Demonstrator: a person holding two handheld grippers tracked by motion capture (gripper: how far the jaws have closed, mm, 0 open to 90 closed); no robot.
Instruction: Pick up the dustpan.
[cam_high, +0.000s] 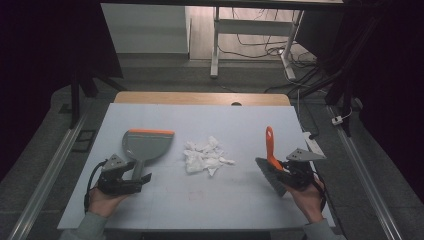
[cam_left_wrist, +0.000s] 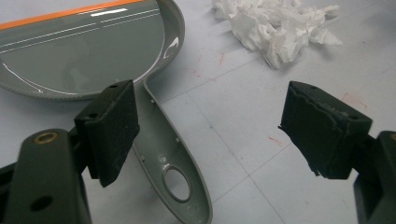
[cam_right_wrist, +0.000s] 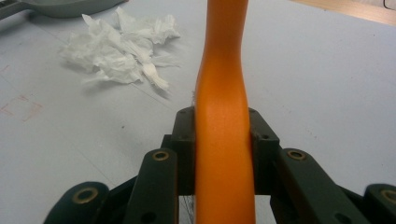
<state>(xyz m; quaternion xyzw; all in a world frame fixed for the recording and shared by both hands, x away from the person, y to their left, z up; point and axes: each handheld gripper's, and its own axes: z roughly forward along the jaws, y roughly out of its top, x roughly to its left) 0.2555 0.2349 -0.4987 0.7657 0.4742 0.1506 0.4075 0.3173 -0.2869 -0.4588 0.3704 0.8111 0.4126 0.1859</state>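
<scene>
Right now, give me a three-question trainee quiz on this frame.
1. True or false: the right claw is shut on the brush.
2. What lies between the dustpan and the brush? A) crumpled tissue B) a sponge C) a cup
3. Does the left claw grip the dustpan handle?

Key:
1. True.
2. A, the tissue.
3. No; its jaws stand open over the handle.
</scene>
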